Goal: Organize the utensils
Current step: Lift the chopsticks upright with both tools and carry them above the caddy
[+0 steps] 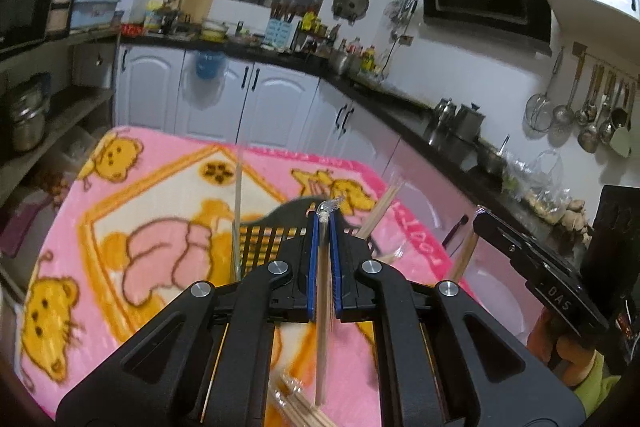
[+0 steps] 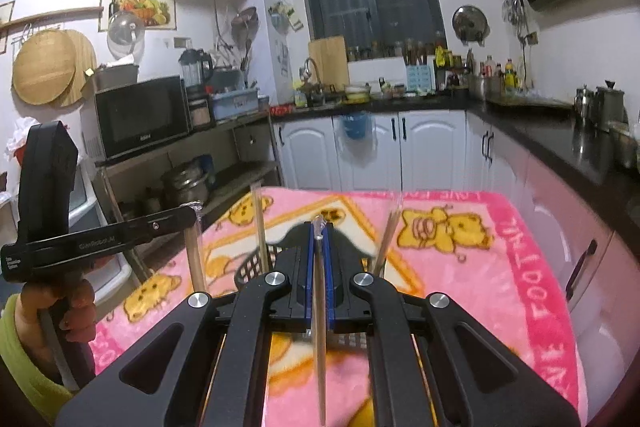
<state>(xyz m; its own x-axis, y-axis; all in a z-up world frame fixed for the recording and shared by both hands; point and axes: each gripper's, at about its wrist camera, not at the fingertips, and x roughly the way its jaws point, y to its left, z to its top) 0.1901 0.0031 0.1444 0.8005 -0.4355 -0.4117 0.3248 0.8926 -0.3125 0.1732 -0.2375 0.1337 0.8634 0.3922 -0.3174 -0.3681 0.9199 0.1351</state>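
We held a gripper in each hand above a table covered with a pink blanket with yellow bears on it. The left gripper was clamped on one pair of wrapped chopsticks; its blue pads pressed on both sides of the sticks, and the clear end of the wrapper stood out past the tips. The right gripper was clamped in the same way on a second pair, which hung down between the pads toward the blanket.

Behind both grippers stood a black basket with a grid wall, on the blanket. Two wrapped pairs were already upright in it: one at the left side, almost straight, and one at the right side, leaning outward. In the left view we saw the same basket and the same two pairs.

In the left view some more wrapped chopsticks lay on the blanket under the gripper, but they were blurred. Each view showed also the other gripper at its edge, with its own pair in the tips, held by a hand in a green sleeve. Kitchen cabinets and a dark counter stood behind the table.
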